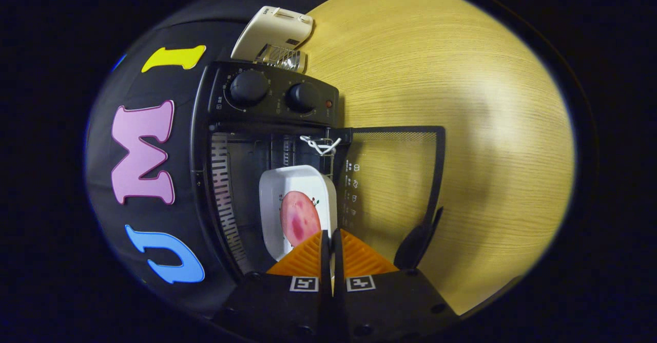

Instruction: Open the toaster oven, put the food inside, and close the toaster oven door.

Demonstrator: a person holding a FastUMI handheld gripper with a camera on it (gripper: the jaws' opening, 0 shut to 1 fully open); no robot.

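A: Item one, the hand-held gripper (331,237)?
B: Bottom centre of the frame. Fingers almost together, a thin gap between them, clamped on the near rim of the white dish (295,199).

A: Item two, the dish?
B: White, rectangular with rounded corners, just ahead of the fingers, centre of the frame. It carries a round pink slice of food (299,217) with darker red patches. The dish sits inside the toaster oven's open cavity.

A: Item three, the toaster oven (205,127)?
B: Black, left of centre, view rotated. Two round knobs (249,87) and a small red light on its panel, above the cavity. The door (395,178) is swung open to the right of the dish; wood shows through its glass, and its handle lies just right of the fingers.

A: Anything else?
B: A cream-coloured appliance (274,32) at upper centre, beyond the oven. All on a light wooden desk (462,101).
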